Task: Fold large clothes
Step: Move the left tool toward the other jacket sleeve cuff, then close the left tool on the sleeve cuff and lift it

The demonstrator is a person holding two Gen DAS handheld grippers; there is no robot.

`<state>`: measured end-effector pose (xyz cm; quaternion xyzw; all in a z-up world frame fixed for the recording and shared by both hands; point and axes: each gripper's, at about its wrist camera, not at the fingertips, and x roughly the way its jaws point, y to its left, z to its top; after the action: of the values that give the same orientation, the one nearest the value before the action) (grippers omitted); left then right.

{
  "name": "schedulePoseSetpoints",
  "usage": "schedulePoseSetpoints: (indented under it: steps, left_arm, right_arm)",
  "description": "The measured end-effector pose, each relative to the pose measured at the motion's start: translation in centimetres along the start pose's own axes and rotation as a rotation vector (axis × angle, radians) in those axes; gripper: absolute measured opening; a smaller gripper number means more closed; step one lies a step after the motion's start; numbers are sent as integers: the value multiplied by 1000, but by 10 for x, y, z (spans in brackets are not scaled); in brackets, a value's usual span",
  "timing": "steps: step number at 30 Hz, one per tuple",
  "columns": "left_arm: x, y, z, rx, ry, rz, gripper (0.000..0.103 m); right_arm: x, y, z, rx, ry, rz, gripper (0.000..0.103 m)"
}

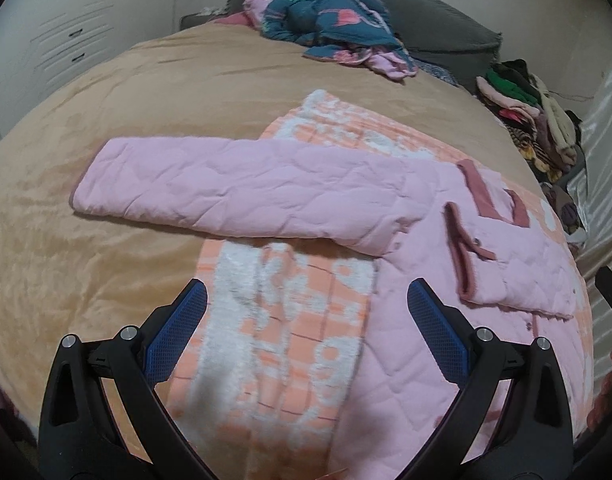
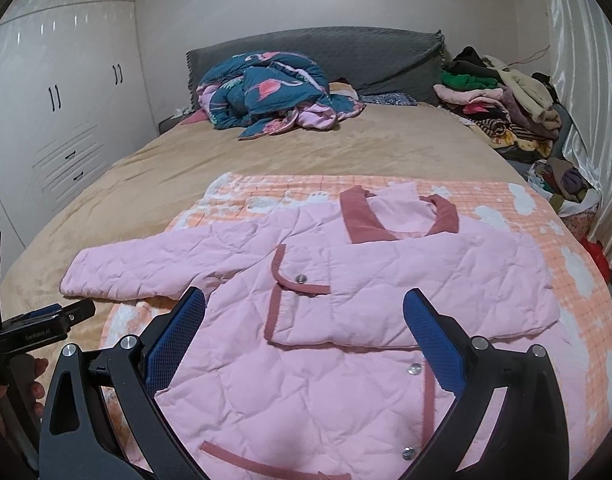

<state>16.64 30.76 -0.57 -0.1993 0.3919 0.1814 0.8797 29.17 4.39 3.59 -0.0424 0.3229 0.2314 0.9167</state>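
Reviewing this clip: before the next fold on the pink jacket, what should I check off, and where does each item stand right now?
1. Pink quilted jacket lies flat on the orange checked blanket: ok.
2. One sleeve already folded across the chest: ok.
3. Other sleeve folded in: not ok, it lies stretched out sideways.
4. Left hand-held gripper open and empty: ok.
5. Right hand-held gripper open and empty: ok.
6. Hem lies smooth: cannot tell, out of view.
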Motion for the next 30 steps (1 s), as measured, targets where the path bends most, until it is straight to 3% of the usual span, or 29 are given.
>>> schedulePoseSetpoints:
  steps: [16,24,30]
  left_arm:
    - [47,66,10,-149,32,28,94]
    - [87,113,15,-299,96,24,94]
    - [107,149,25,-403,98,84,94]
  right_arm:
    - [54,57,-2,-74,48,32,99]
    - [78,79,-16,-98,88,40,99]
    - [91,83,-21,-116,121,25,99]
